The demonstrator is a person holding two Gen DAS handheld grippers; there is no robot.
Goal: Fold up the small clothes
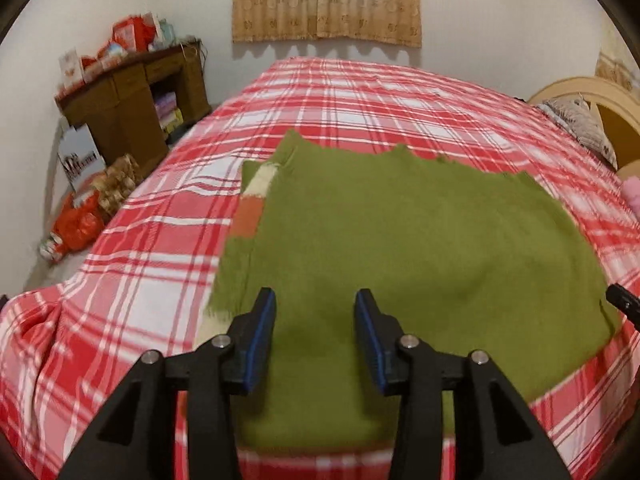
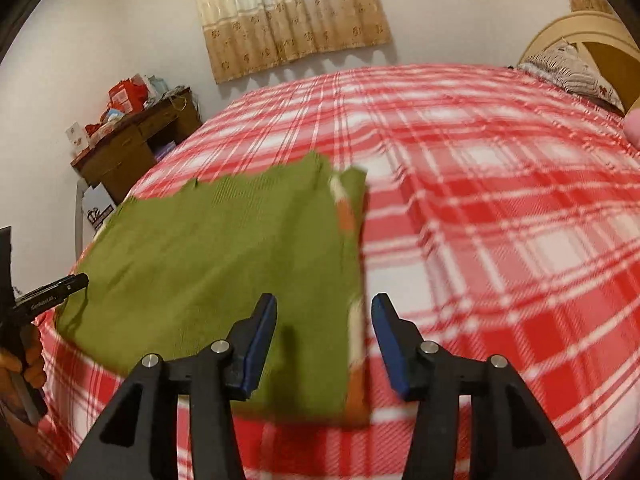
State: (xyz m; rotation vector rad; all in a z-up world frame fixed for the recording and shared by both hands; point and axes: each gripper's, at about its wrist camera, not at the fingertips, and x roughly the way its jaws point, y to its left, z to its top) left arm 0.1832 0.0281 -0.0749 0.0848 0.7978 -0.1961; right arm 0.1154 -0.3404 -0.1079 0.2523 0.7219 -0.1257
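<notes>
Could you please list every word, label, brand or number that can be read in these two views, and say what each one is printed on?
Left gripper: small white lettering on its black body in the right wrist view, too blurred to read.
White box on the floor beside the wooden desk: dark print, too blurred to read.
Red packages on the desk: markings too small to read.
Nothing else carries legible text.

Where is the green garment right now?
The green garment lies flat on the red plaid bedspread near the bed's front edge, just beyond both wrist cameras.

Dim, motion-blurred, fisheye-warped edges.
</notes>
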